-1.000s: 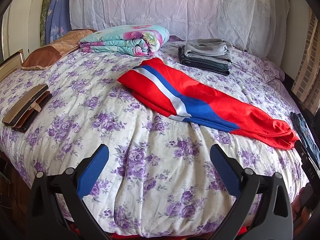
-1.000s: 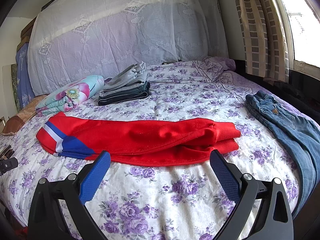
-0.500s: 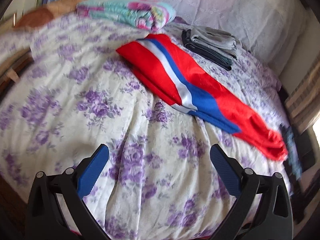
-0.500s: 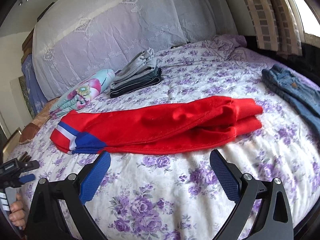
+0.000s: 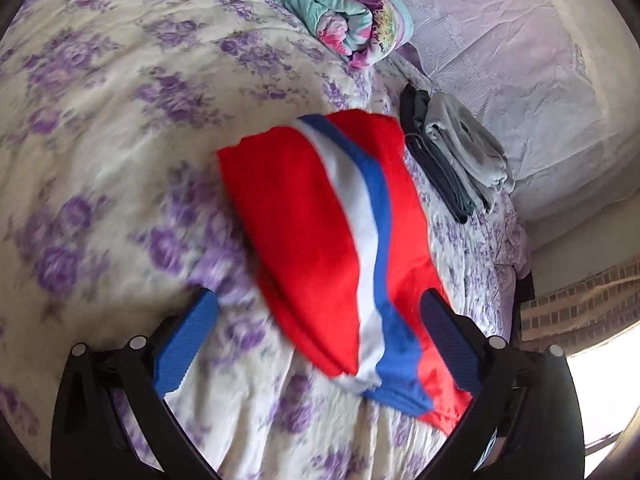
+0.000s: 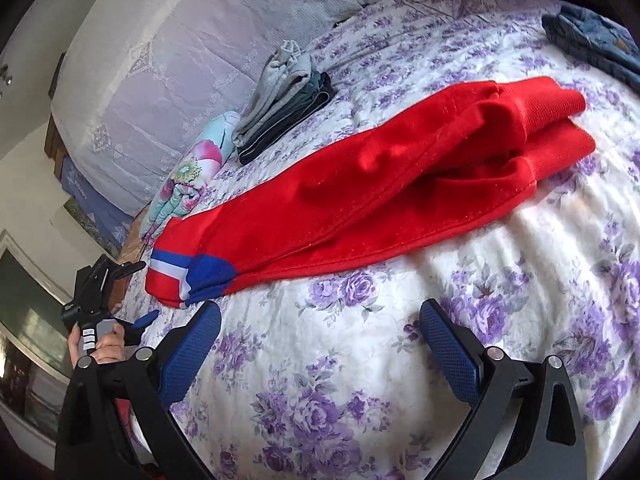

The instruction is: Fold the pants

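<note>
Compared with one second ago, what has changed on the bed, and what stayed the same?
Both hand-held grippers moved in toward the red pants: the left hand-held gripper now has the striped end between its open fingers, and the right hand-held gripper hangs nearer the plain red end. Nothing was gripped or released. The pants, the folded clothes stack and the floral blanket stayed in place.

The red pants (image 6: 400, 168) lie stretched in a long band across the flowered bedspread, already folded lengthwise with one leg over the other. A white and blue stripe (image 5: 368, 216) runs along the side. In the left wrist view, they reach away from between the open tongs, the near part overlapped by the right blue finger. In the right wrist view they lie crosswise beyond both fingertips, untouched, bunched and creased at the right end.
</note>
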